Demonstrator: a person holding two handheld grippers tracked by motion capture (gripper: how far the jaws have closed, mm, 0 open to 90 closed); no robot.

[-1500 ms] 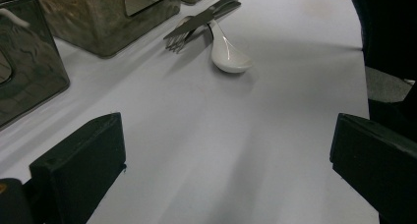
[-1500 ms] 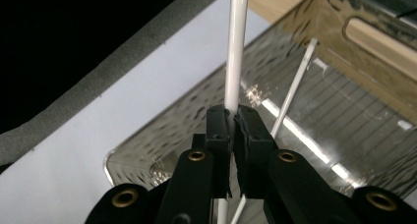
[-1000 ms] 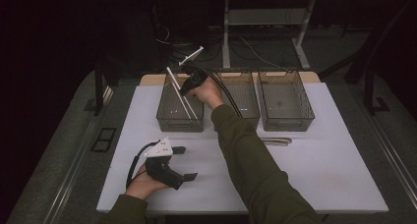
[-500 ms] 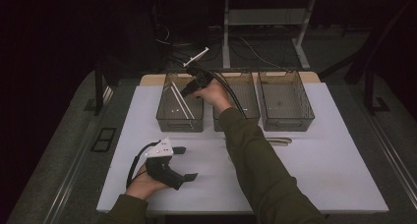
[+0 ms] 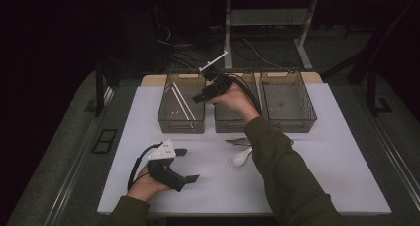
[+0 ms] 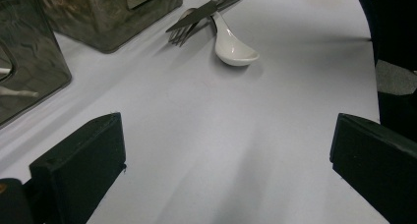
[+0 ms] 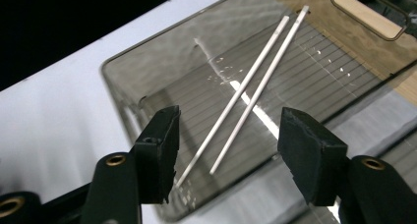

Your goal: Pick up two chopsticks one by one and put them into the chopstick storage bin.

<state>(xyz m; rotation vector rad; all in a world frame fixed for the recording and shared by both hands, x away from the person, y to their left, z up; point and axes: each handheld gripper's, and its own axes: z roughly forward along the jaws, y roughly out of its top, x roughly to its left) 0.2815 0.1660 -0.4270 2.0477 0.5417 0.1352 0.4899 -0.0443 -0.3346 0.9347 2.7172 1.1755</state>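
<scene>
The two chopsticks (image 7: 248,94) lie side by side, aslant, in the left bin (image 5: 168,118), the leftmost of three clear bins along the far edge of the table (image 5: 341,171). The right tongs (image 7: 226,160) hover above that bin's right rim; their jaws have just been opening and stand released, with nothing between them, the chopsticks lying free below. The middle bin (image 5: 229,123) and right bin (image 5: 302,118) stand just beside it in a row. A white spoon (image 6: 231,47), a fork (image 6: 179,32) and a knife (image 6: 196,16) lie together near the table's middle, before the middle bin. The left tongs (image 6: 226,155) rest at the near-left corner, jaws wide apart and empty.
</scene>
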